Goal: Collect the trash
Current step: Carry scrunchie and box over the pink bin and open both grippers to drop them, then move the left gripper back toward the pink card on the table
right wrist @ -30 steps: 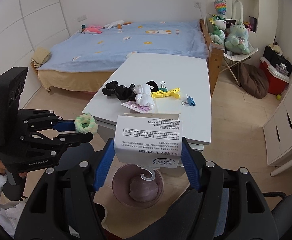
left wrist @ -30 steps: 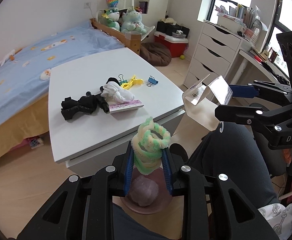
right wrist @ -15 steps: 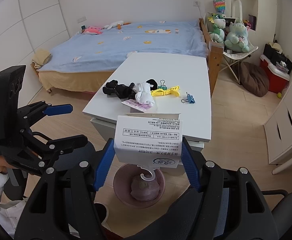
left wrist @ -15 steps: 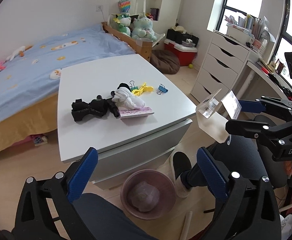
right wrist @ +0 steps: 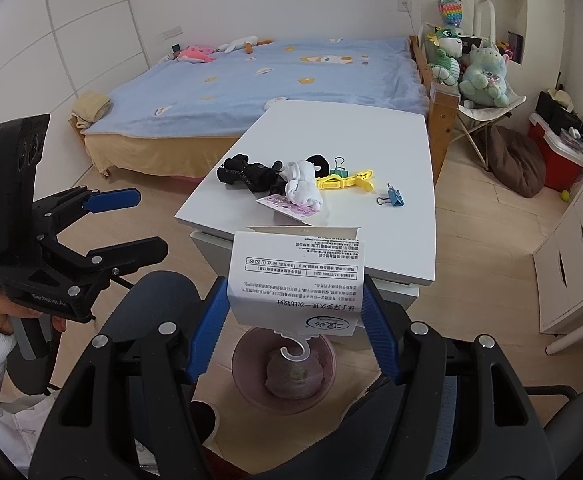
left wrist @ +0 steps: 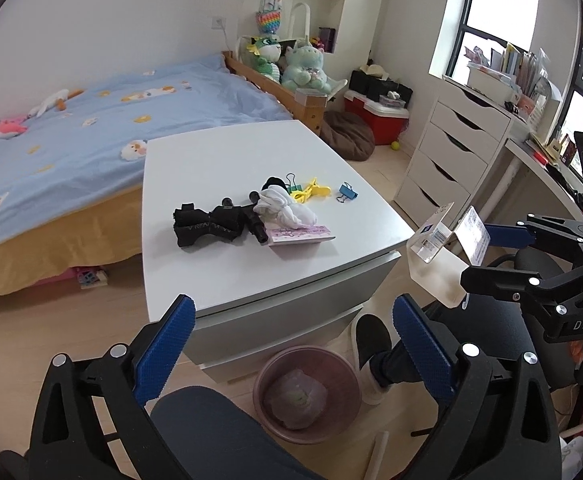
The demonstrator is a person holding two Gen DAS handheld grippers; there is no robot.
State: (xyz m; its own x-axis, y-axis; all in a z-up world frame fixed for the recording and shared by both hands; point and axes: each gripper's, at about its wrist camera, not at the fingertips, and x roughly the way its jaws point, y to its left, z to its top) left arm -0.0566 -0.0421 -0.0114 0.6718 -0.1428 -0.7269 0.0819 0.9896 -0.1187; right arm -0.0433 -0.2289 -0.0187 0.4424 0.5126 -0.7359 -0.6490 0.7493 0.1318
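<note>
A bed (left wrist: pixel 91 120) is standing behind the table (left wrist: pixel 227 280). Black socks (left wrist: pixel 207 226), white socks (left wrist: pixel 287 208), a yellow clip (left wrist: pixel 315 192) and a blue clip (left wrist: pixel 347 192) are lying on the table. Plush toys (left wrist: pixel 291 64) are sitting beside drawers (left wrist: pixel 451 160).

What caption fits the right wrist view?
Right tongs hold a white package card above the pink bin; left tongs open and empty beside the table.

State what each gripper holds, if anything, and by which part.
The left gripper holds nothing; its jaws stand open. The right gripper clamps the white packaging card by its two side edges, above the bin.
</note>
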